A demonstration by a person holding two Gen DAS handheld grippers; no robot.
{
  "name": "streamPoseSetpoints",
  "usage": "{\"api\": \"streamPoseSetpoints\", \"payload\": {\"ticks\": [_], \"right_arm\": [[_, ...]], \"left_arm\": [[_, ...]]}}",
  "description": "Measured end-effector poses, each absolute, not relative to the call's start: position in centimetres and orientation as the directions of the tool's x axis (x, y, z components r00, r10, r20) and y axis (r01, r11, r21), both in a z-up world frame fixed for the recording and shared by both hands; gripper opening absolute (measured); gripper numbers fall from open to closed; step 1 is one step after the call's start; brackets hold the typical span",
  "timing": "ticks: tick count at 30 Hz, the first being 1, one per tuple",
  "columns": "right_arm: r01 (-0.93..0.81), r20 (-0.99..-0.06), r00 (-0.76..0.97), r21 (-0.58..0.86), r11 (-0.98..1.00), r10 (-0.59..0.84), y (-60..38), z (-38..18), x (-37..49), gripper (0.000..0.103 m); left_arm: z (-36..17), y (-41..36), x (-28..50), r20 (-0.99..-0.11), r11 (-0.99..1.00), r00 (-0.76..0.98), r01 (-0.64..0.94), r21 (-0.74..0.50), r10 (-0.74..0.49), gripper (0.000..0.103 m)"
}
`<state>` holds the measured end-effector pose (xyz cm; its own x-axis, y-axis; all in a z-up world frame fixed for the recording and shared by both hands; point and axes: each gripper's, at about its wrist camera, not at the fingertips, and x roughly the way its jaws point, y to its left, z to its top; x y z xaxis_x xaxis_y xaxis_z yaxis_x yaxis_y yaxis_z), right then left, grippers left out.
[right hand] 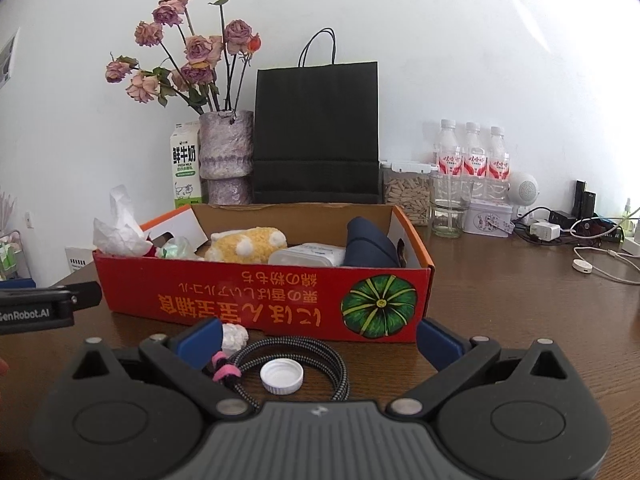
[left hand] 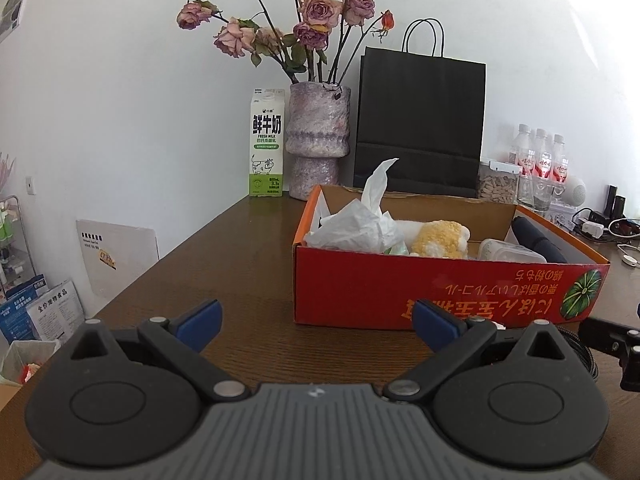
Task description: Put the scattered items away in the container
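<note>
- Three small things lie on the bench (right hand: 520,320), just in front of the red box (right hand: 264,300): a white bottle cap (right hand: 281,376), a coiled braided cable (right hand: 296,360) with a pink tie, and a small white lump (right hand: 234,336) that I cannot name.
- All three lie between the fingers of the right tool (right hand: 318,342), very near it. The cap is almost in the middle. The lump is just beside the left finger.
- The right tool is wide open and holds nothing.
- The left tool (left hand: 316,322) is wide open too, and empty. Only bare bench lies between its fingers, so I think the right tool is the nearer one for the next pick.
- The box is just behind the small things, with its long side facing both tools. So a lift up and forward should reach it.
- Already in the box are a white tissue (right hand: 120,232), a yellow plush toy (right hand: 244,248), a clear tub (right hand: 308,256) and a dark blue pouch (right hand: 368,244).
- Only the right wrist view shows the cap. The left wrist view shows only a thin edge of cable at its right side.
</note>
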<state>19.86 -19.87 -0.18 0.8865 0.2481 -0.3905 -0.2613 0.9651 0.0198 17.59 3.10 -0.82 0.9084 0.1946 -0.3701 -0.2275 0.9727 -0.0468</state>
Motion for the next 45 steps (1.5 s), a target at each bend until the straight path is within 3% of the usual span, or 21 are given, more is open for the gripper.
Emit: {"api": "streamPoseSetpoints", "payload": {"ticks": [20, 25, 30, 45], "right_arm": [[-0.3, -0.665, 0.695, 0.078, 0.951, 0.274, -16.7, -1.9, 26.5, 0.103], [-0.334, -0.648, 0.716, 0.006, 0.943, 0.258, -15.6, -2.5, 26.1, 0.102], [-0.352, -0.626, 0.727, 0.016, 0.936, 0.284, -15.7, -2.3, 25.3, 0.094], [-0.34, -0.529, 0.793, 0.031, 0.94, 0.304, -16.9, -1.0, 23.8, 0.092]], "left_arm": [[-1.8, 4.8, 18.7, -0.512, 0.961, 0.84, -0.259, -0.093, 0.177, 0.103], [-2.1, 5.0, 19.1, -0.541, 0.959, 0.824, -0.265, -0.1, 0.171, 0.103], [-2.2, 5.0, 19.2, -0.548, 0.959, 0.819, -0.265, -0.1, 0.169, 0.103], [-2.1, 4.7, 19.0, -0.543, 0.965, 0.825, -0.246, -0.091, 0.159, 0.103]]}}
